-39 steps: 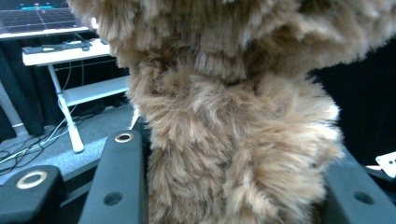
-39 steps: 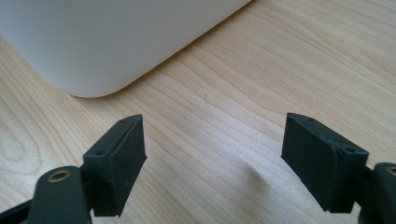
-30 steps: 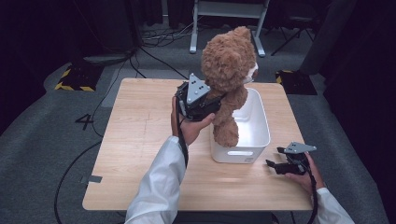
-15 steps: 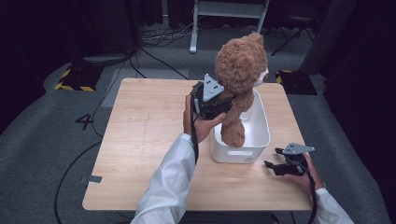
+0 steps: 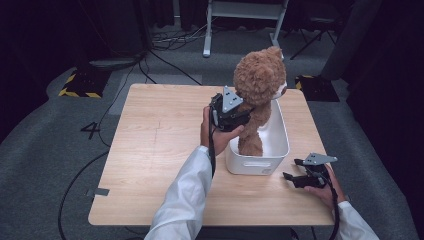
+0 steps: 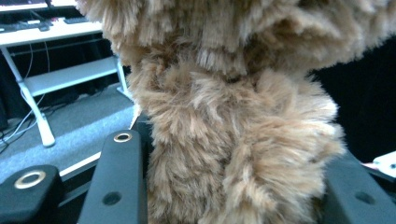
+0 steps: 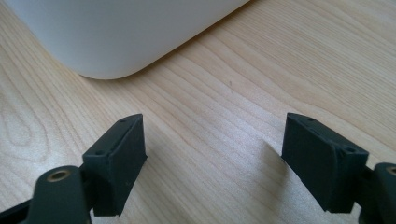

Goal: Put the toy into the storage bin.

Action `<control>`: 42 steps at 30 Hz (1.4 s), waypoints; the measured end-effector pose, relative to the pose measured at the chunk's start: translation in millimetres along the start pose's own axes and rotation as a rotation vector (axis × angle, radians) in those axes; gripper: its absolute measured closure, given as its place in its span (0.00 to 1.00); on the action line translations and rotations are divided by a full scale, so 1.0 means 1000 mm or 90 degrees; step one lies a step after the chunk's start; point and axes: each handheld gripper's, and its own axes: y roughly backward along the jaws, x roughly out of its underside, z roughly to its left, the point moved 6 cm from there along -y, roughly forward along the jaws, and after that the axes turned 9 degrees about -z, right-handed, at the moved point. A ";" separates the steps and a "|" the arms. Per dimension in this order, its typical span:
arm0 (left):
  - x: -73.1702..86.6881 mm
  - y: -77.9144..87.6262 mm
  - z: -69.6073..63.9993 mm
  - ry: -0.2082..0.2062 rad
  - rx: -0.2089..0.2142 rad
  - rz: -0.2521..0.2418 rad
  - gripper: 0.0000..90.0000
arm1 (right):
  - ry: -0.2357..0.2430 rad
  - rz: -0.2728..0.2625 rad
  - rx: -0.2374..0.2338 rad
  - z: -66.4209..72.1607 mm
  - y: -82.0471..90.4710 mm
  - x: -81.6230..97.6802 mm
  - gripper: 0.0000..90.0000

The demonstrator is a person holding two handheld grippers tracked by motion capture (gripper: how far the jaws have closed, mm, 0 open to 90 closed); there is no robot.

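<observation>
Item: brown teddy bear (image 5: 257, 95), right of frame centre, clamped at the torso by the left tongs (image 5: 239, 120), feet inside the otherwise empty white tub (image 5: 250, 164) on the counter (image 5: 155, 150); lower upright, release once seated; right tongs (image 5: 290, 177) wide, idle, lower right.

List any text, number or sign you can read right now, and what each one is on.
"4": a dark numeral on the grey floor left of the table, at.
Yellow-and-black hazard stripes, no words: on the edge of the dark floor plate beyond the table's far left corner.
Nothing readable on the teddy bear, the white bin or either hand-held gripper.
</observation>
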 end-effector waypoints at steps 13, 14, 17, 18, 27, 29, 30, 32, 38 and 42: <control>0.020 0.001 -0.011 -0.017 0.035 0.028 0.57 | -0.006 0.000 -0.009 -0.001 -0.001 0.000 0.24; 0.022 0.002 -0.012 -0.018 0.036 0.029 0.57 | -0.007 0.000 -0.010 -0.001 -0.001 0.000 0.24; 0.023 0.002 -0.011 -0.016 0.038 0.029 0.57 | -0.009 0.000 -0.011 -0.001 -0.001 0.000 0.24; 0.023 0.001 -0.009 -0.011 0.038 0.031 0.57 | -0.010 0.000 -0.010 -0.001 -0.001 0.000 0.24; 0.024 -0.009 -0.009 -0.027 0.022 0.053 0.57 | -0.011 0.000 -0.012 -0.001 -0.001 0.001 0.24; 0.025 -0.012 -0.010 -0.024 0.026 0.056 0.57 | -0.010 -0.001 -0.011 -0.001 -0.001 0.000 0.24; 0.025 -0.012 -0.010 -0.024 0.026 0.056 0.57 | -0.010 -0.001 -0.011 -0.001 -0.001 0.000 0.24; 0.027 -0.014 -0.012 -0.020 0.030 0.061 0.56 | -0.009 -0.001 -0.012 -0.001 -0.001 0.000 0.24; 0.037 -0.019 -0.012 -0.003 0.038 0.081 0.56 | -0.010 -0.001 -0.012 -0.001 -0.001 0.001 0.24; 0.045 -0.022 -0.010 -0.004 0.040 0.103 0.55 | -0.013 0.000 -0.016 -0.001 -0.001 0.001 0.24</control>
